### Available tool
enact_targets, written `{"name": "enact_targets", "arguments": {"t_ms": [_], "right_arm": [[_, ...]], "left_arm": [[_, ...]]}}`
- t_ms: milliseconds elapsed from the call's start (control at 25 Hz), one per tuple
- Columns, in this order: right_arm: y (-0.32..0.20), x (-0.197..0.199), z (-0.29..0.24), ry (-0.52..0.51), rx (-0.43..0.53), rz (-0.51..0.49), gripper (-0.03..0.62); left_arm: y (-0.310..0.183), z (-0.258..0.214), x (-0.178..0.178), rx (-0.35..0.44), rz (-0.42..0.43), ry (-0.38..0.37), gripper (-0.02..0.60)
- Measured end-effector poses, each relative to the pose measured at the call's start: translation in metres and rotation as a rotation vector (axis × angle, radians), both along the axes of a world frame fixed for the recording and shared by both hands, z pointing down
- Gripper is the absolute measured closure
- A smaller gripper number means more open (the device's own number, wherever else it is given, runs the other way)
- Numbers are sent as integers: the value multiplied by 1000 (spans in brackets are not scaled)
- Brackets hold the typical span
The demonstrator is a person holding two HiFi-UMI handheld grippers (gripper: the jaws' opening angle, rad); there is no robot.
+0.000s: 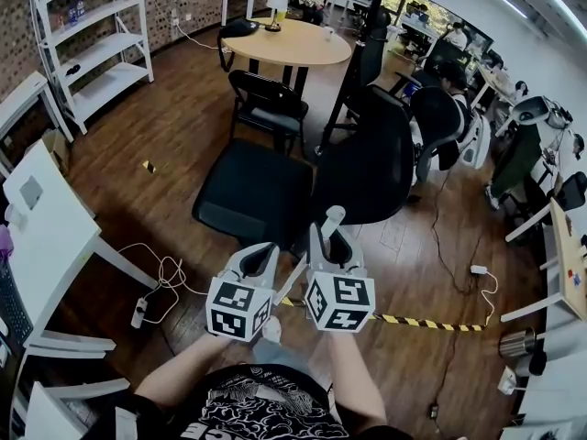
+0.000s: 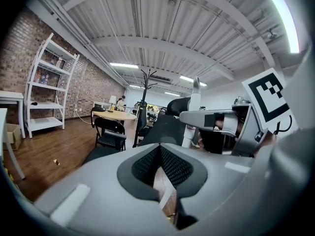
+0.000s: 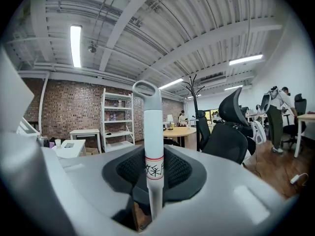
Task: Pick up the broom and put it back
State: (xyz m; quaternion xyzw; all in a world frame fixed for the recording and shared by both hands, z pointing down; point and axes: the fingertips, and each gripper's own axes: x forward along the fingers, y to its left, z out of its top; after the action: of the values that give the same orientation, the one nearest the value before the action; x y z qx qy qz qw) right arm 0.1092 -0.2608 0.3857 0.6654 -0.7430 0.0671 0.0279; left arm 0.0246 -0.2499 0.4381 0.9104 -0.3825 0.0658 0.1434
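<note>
The broom's white handle (image 3: 153,132) with a grey loop at its top stands upright between the jaws of my right gripper (image 3: 153,167), which is shut on it just below a red-edged label. In the head view the handle (image 1: 331,216) sticks up out of the right gripper (image 1: 328,238), and its shaft slants down-left under the left gripper (image 1: 261,257). The broom's head is hidden. My left gripper (image 2: 159,149) is shut with nothing in it, just left of the right gripper (image 2: 216,119) and the handle (image 2: 195,90).
Two black office chairs (image 1: 257,195) (image 1: 367,163) stand right ahead, with a coat rack (image 1: 367,26) and a round wooden table (image 1: 286,42) behind. A white desk (image 1: 46,218) and shelf (image 1: 92,44) are at the left. Cables (image 1: 151,291) and striped tape (image 1: 422,321) lie on the floor.
</note>
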Motion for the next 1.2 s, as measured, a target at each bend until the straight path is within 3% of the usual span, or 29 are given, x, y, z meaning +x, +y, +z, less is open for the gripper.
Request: {"name": "enact_targets", "arguments": {"t_ms": [640,1200], "right_arm": [[-22,4,38,-1,-38,11,500],[-73,17,107,-19,-157,-17,500]], "left_arm": [[-17,11,3,-17,-2,-7,577],[-66,20,19,-36,-33,-28,577]]}}
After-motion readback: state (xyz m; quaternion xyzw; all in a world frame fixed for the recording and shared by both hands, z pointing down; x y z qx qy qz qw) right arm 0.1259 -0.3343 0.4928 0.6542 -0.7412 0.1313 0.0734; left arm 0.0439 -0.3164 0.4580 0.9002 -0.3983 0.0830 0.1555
